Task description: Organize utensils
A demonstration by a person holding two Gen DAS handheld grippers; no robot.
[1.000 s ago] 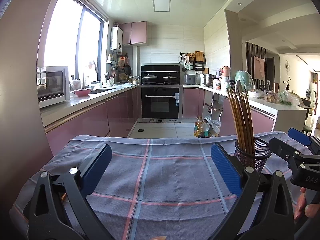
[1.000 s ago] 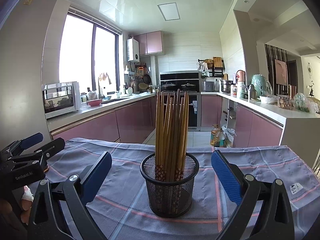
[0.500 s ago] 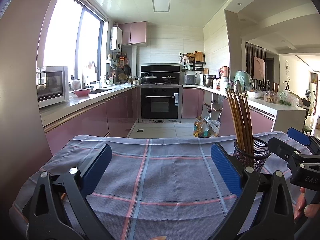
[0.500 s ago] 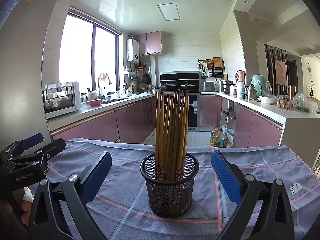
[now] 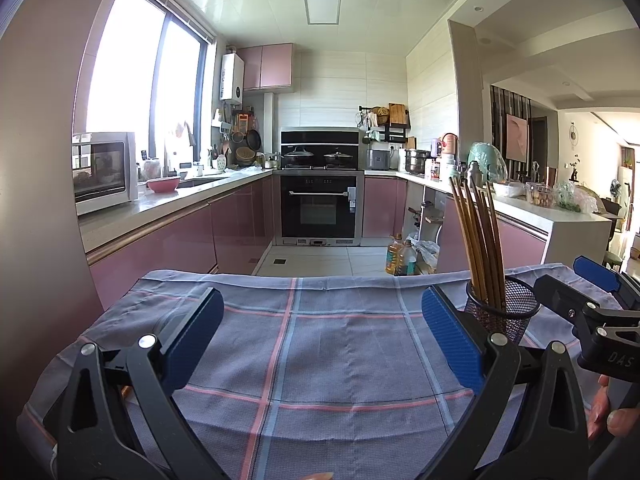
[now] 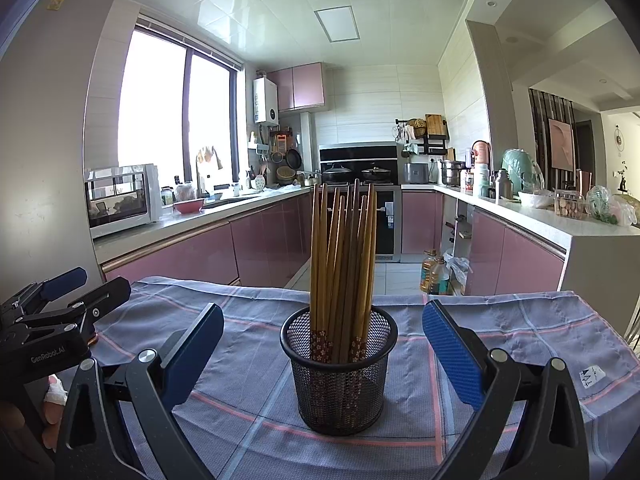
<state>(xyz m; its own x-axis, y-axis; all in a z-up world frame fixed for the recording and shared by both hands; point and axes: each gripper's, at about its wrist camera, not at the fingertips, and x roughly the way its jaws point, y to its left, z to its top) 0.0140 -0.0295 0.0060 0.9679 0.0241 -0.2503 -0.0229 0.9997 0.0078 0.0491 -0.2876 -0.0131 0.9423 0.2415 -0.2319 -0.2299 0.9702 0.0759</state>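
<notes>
Both tongs (image 5: pixel 320 336) (image 6: pixel 323 352) agape | chopsticks (image 6: pixel 344 272) upright, seemingly ten | mesh cup (image 6: pixel 339 376)

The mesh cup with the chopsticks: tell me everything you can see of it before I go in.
The mesh cup is a round, black, wire-mesh holder with a solid rim, standing upright on the checked cloth. It holds a bundle of wooden chopsticks, standing nearly vertical, a few with flowered bands at the lower end. It sits centred between the open fingers of the right claw, which do not touch it. From the left wrist view it stands to the right of the left claw, also open.
</notes>
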